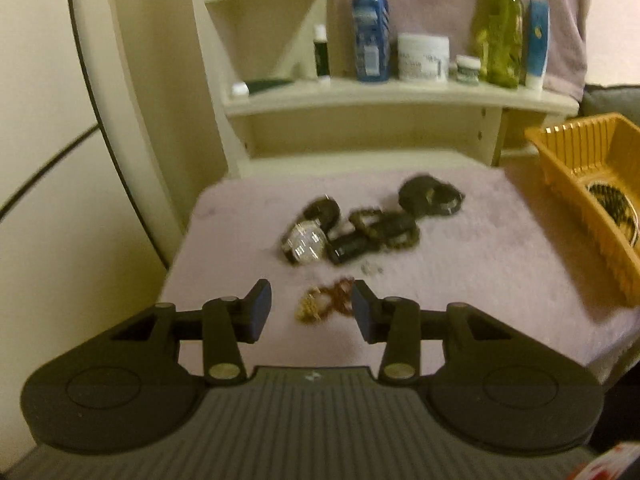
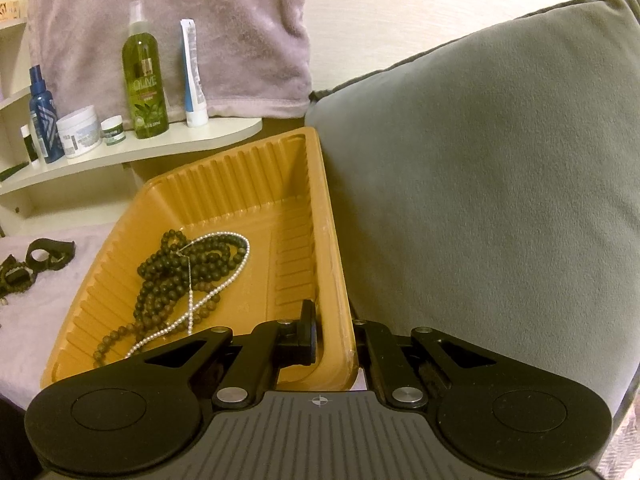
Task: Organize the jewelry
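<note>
My left gripper (image 1: 312,310) is open, low over a lilac cloth (image 1: 480,260), with a small gold and amber chain (image 1: 324,300) lying between its fingers. Beyond it lies a heap of jewelry: a sparkly watch (image 1: 304,242), dark bead bracelets (image 1: 384,228) and black straps (image 1: 430,194). My right gripper (image 2: 334,340) is shut on the right wall of an orange plastic tray (image 2: 332,280), one finger inside and one outside. The tray holds a dark bead necklace (image 2: 168,280) and a pearl necklace (image 2: 224,280). The tray also shows in the left wrist view (image 1: 576,184).
A cream shelf (image 1: 400,96) behind the cloth carries bottles, jars and a tube. A grey cushion (image 2: 500,180) presses against the tray's right side. A lilac towel (image 2: 180,20) hangs at the back. A black cable (image 1: 48,172) runs along the left wall.
</note>
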`<state>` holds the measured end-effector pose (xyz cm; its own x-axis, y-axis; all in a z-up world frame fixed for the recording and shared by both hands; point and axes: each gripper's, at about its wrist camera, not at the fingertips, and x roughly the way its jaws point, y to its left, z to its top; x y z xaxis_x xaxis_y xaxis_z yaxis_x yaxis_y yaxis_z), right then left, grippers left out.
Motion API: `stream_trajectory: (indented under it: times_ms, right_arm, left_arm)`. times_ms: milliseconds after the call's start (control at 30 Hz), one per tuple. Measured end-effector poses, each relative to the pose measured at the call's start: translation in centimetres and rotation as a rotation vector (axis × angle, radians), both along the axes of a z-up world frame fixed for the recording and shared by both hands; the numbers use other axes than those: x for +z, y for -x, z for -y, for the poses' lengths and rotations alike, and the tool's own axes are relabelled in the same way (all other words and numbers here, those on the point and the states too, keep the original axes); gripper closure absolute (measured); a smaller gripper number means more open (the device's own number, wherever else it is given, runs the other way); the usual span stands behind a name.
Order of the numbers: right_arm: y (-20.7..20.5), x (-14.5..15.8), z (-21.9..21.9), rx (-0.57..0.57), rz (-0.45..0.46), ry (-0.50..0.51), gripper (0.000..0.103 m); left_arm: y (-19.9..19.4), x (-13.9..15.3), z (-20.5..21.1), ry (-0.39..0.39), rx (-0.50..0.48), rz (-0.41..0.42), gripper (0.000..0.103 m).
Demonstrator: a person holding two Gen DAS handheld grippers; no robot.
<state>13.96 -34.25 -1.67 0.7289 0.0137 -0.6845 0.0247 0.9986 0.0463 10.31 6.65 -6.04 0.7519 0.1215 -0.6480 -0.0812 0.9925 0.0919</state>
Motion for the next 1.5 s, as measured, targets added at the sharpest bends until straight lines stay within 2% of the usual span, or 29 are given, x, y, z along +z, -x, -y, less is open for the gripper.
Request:
stream_trajectory:
  times_ms: [167,300,367,700,833,967,1233,1500]
  right_arm:
    - [-0.2,-0.1,0.0,0.003,-0.004,0.006,0.098]
    - [-0.1,-0.1,0.0,0.003,-0.006,0.010,0.098]
    - [-0.1,0.0,0.0,0.004,-0.007,0.012,0.098]
    - [-0.2,0.0,0.0,0.006,-0.009,0.012,0.098]
    - [-0.2,0.0,0.0,0.006,-0.009,0.012,0.098]
    - [-0.2,0.0,0.0,0.005,-0.008,0.012,0.098]
    - [-0.1,0.0,0.0,0.006,-0.008,0.012,0.098]
    - [-0.1,-0.1,0.0,0.006,-0.007,0.011,0.098]
  left_arm:
    - [0.2,-1.5,1.2,0.010,-0.023,-0.001,0.064]
    - [-0.1,-2.0,2.1,0.033,-0.057,-0.006,0.077]
    - [-0.2,-2.0,2.6,0.033,-0.072,-0.005,0.079]
    - [-1.3,-2.9,3.8,0.024,-0.091,-0.017,0.080]
    - [-1.5,-3.0,4.2,0.009,-0.097,-0.015,0.086]
    - [-1.6,-2.9,4.4,-0.005,-0.100,-0.014,0.087]
    - [-1.4,-1.3,5.7,0.021,-0.137,0.010,0.087]
    - [-1.8,2.1,10.8,0.124,-0.299,0.056,0.087]
